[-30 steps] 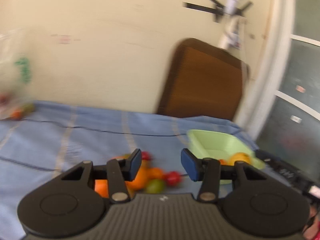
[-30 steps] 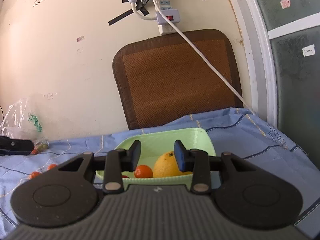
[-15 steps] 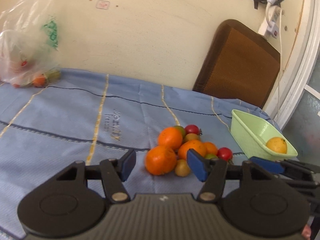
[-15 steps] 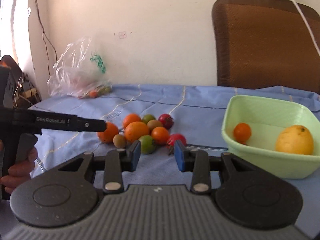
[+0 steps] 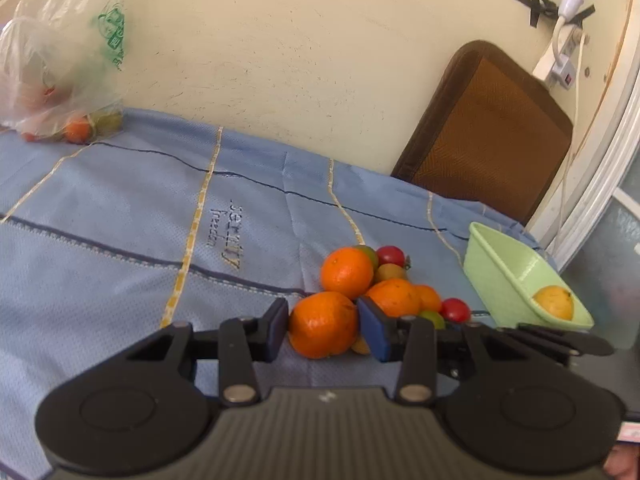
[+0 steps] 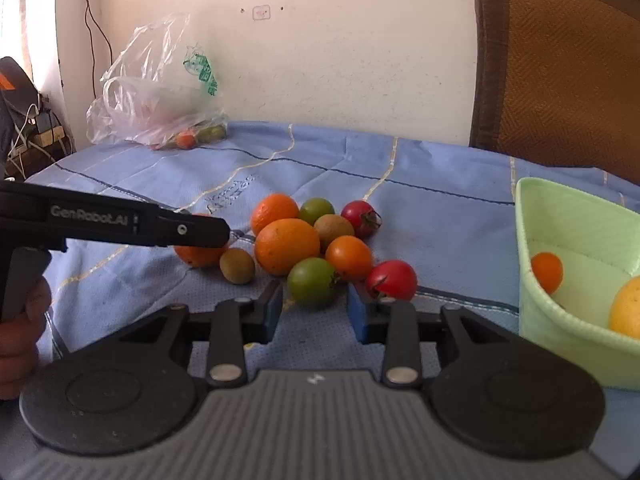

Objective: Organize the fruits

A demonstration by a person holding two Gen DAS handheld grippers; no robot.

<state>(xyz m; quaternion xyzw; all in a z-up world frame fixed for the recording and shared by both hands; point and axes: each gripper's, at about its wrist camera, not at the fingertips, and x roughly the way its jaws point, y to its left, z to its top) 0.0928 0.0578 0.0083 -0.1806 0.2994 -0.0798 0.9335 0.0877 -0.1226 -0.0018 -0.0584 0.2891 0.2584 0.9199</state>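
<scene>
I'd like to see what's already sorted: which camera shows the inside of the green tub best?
The right wrist view: the green tub faces it, showing a small orange tomato and a yellow fruit. The left wrist view sees only the yellow fruit.

Left gripper [image 5: 323, 327], angled downward: jaws closing, blue pads [image 5: 371, 327] flanking an orange [image 5: 323, 325] and at or very near its sides. Seen from the right wrist, its black body reaches in from the left, held by a hand [image 6: 19, 336] at the handle. Right gripper [image 6: 315, 309], angled downward: jaws closing, pads either side of a green tomato [image 6: 313, 281], not pressing it.
</scene>
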